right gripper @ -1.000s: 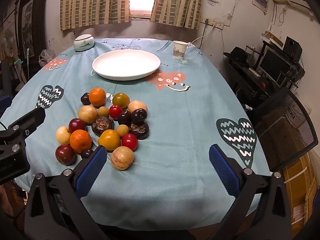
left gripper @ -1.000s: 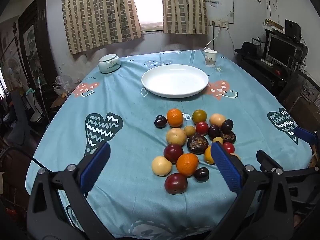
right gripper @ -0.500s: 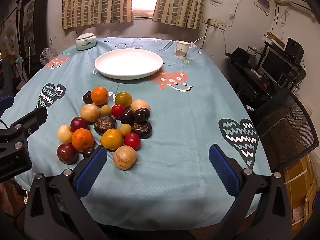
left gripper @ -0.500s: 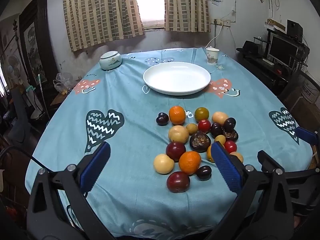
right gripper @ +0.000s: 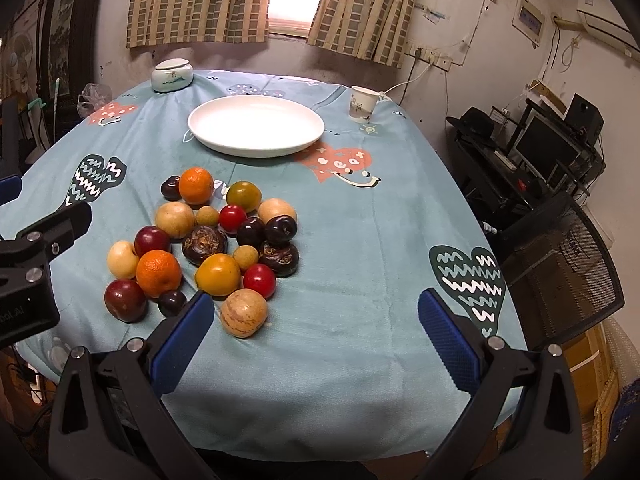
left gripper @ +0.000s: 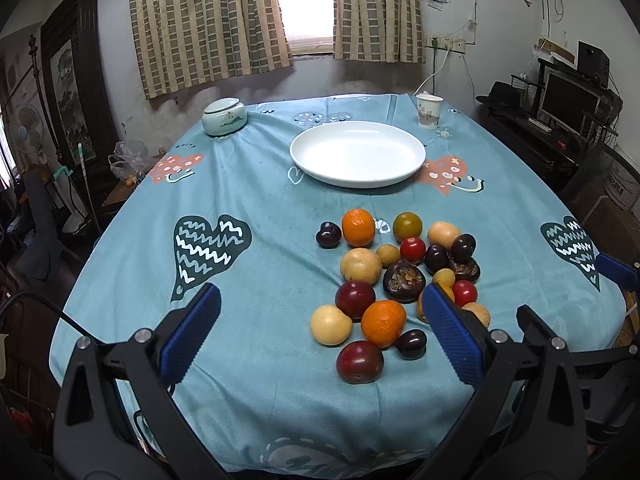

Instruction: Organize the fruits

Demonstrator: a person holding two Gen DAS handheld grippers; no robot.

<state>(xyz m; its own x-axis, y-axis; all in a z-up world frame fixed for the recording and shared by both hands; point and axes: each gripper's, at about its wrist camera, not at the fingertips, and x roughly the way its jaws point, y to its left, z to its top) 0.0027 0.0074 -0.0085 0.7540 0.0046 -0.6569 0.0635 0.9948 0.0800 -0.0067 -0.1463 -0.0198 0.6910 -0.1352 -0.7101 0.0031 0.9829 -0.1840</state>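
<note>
- Left wrist view: the left gripper [left gripper: 320, 328] sits low in the frame over the near edge of the surface [left gripper: 248, 208], spread wide and holding nothing
- The fruits [left gripper: 396, 280] lie in a loose heap right of centre, touching one another; a dark red plum [left gripper: 359, 361] is the nearest piece, with an orange [left gripper: 383, 323] just behind it
- The right-hand blue pad [left gripper: 450, 332] overlaps the heap's right edge in the picture; contact cannot be confirmed
- The white plate [left gripper: 357, 153] stands empty in the upper centre, well apart from the heap; judged to be the intended destination, so no fruit has yet been sorted
- A lidded ceramic jar [left gripper: 224, 116] at upper left and a paper cup [left gripper: 429, 109] at upper right stand clear of the working area

- Right wrist view: the right gripper [right gripper: 310, 332] is likewise released and empty, low in the frame
- Here the heap occupies the left half; a tan striped fruit [right gripper: 244, 312] lies just beside the left-hand pad [right gripper: 182, 340] and is judged the easiest first pick
- The plate [right gripper: 256, 125] appears in the upper centre, the cup [right gripper: 362, 103] to its right
- Part of the other gripper's body shows at the left edge
- Risk assessment: round fruit packed together may roll when a neighbour is lifted
</note>
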